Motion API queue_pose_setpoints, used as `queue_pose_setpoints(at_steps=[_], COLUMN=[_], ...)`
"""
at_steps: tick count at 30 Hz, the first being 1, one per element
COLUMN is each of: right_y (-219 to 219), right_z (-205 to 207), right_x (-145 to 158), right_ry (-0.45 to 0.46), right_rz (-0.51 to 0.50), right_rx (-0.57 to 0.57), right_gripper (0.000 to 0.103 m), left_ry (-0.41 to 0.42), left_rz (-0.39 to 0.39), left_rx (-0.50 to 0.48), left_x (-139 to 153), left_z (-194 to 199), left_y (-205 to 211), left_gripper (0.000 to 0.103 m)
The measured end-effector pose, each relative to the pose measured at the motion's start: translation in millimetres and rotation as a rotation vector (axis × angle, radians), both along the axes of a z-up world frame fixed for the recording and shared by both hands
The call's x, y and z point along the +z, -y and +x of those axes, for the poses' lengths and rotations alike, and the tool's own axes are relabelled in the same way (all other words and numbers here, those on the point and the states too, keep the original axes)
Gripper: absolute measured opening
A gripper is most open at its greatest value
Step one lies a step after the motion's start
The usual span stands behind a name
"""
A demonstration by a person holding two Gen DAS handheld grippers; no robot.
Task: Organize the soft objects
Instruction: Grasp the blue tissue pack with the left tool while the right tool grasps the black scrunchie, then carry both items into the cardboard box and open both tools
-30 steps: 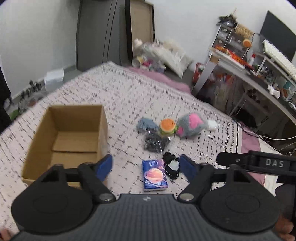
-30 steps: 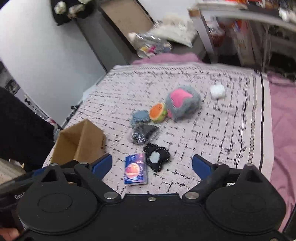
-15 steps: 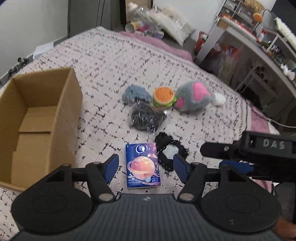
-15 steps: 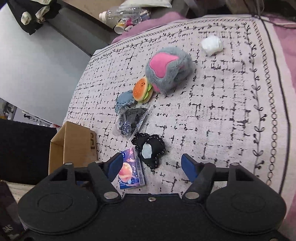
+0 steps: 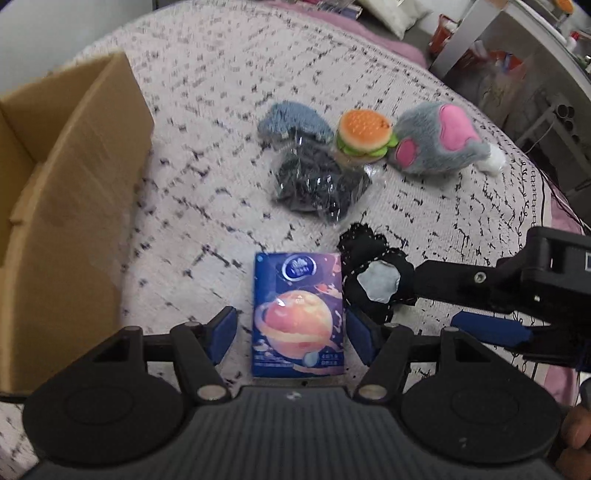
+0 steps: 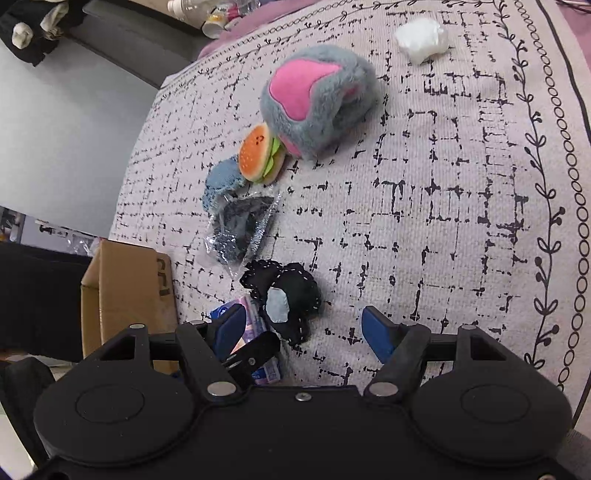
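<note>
A blue tissue pack [image 5: 298, 314] with a planet print lies flat on the checked bedspread between the fingers of my left gripper [image 5: 291, 334]. A sliver of bedspread shows beside the left pad, so the jaws stand open around the pack. Just right of it lies a black lace-edged pouch [image 6: 286, 299] with a grey patch. My right gripper [image 6: 301, 330] hovers open just short of the pouch. In the left wrist view, one finger of the right gripper [image 5: 436, 302] reaches the pouch [image 5: 373, 280]. Farther off lie a bagged dark item [image 5: 317, 184], a blue fuzzy piece [image 5: 291, 122], a burger toy [image 5: 364, 134] and a grey-pink plush [image 5: 436, 144].
An open cardboard box [image 5: 74, 184] stands on the bed to the left, close to the left gripper. A white wad [image 6: 421, 35] lies beyond the plush. The bedspread's bordered edge [image 6: 554, 221] runs on the right. Shelves and clutter stand past the bed.
Both grippers have come down towards the bed and tipped downward, and their jaws have narrowed. The tissue pack now sits between the left fingers, and the pouch lies close before the right ones.
</note>
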State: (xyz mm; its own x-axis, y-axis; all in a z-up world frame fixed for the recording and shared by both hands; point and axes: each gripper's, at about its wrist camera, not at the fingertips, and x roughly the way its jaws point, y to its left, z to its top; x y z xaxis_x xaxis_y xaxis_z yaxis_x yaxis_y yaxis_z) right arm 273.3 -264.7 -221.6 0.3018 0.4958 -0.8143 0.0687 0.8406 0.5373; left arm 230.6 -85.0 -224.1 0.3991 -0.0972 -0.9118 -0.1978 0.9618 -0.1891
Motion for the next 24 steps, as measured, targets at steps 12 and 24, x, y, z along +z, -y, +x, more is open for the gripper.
queue_pose_setpoints(at_steps=[12,24], right_y=[-4,-21], right_z=[16,10], right_x=[-18,-17], right_ry=[-0.048,-0.004], right_rz=[0.001,-0.05], right_rx=[0.004,-0.054], right_gripper=[0.059,0.029], left_ry=[0.017,0.147], left_rz=[-0.003,0.022], left_rx=[0.047,0.031], left_x=[7,30], left_z=[4,-28], left_y=[8,-2], left_gripper=[0.05,0.05])
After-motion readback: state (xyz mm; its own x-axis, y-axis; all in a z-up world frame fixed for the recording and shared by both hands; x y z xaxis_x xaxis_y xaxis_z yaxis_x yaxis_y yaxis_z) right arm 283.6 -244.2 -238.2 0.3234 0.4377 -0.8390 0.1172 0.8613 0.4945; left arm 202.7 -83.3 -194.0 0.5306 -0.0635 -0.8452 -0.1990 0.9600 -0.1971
